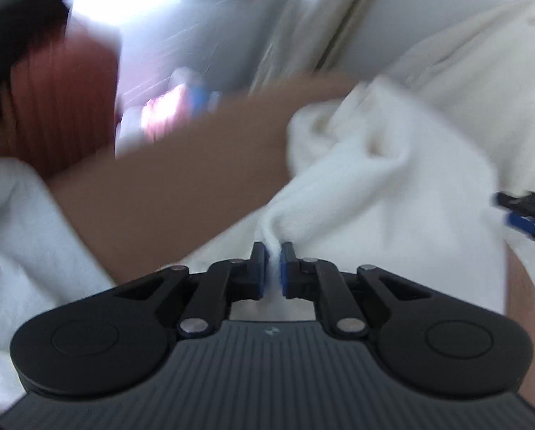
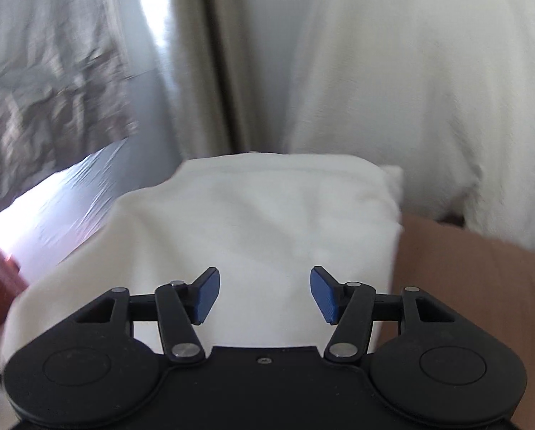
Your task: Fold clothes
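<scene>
While the left gripper [image 1: 274, 265] pinches a white cloth [image 1: 375, 186] on the brown table [image 1: 181, 186], the right gripper [image 2: 264, 295] hangs spread above it; a cream curtain [image 2: 393, 71] stands behind.

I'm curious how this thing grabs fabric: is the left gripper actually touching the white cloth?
Touching. In the left wrist view, the left gripper has its blue pads closed on a pinched fold of the white cloth, with fabric squeezed between them.
</scene>
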Available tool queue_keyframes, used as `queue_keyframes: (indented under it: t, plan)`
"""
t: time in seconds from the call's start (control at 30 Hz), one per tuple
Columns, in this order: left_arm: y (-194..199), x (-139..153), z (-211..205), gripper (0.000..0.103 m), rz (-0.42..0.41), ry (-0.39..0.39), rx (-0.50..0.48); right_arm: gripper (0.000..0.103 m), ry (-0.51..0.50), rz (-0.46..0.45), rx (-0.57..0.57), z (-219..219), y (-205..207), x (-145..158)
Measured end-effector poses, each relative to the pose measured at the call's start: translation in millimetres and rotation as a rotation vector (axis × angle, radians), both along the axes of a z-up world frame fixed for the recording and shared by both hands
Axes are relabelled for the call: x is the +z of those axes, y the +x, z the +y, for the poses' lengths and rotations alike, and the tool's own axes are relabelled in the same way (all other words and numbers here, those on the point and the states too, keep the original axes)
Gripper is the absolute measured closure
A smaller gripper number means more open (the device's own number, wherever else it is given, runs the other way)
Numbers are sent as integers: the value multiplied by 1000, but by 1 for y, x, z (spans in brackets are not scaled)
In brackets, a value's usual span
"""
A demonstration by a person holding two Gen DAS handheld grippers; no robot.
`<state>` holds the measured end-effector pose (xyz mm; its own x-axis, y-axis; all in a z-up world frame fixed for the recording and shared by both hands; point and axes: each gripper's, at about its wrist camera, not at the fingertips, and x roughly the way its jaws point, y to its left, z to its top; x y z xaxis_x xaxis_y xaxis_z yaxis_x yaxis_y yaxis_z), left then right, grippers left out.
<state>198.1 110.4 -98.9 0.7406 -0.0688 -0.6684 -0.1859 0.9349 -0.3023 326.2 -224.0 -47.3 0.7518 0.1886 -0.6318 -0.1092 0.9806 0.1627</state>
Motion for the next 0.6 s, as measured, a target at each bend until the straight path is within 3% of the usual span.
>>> queue_keyframes:
  t: [0.03, 0.07, 0.1, 0.13, 0.2, 0.27, 0.33, 0.43, 0.6]
  plan:
    - [-15, 25, -12, 96, -97, 93, -39, 41, 25, 3, -14, -2, 1, -1]
    - [-32, 47, -14, 96, -199, 50, -28, 41, 49, 8, -9, -2, 1, -3]
    - [-44, 59, -8, 96, -260, -77, -6, 41, 67, 12, 11, -1, 2, -4]
    - [-47, 62, -6, 96, -259, -117, 13, 41, 78, 12, 38, 2, 2, -4]
    - [-34, 45, -14, 95, -113, 18, 67, 40, 70, 3, 75, 10, 2, -6]
    - [-17, 11, -14, 94, 110, 104, 66, 40, 48, 1, 97, 18, 3, -9]
    - [-12, -10, -2, 95, 240, 107, 95, 40, 30, 7, 118, 27, 6, -11]
    - [-19, -4, 19, 95, 197, 27, 146, 40, 6, 4, 191, 51, 11, -7]
    - [-22, 1, 24, 95, 160, -15, 159, 40, 48, 8, 339, 102, 17, 5]
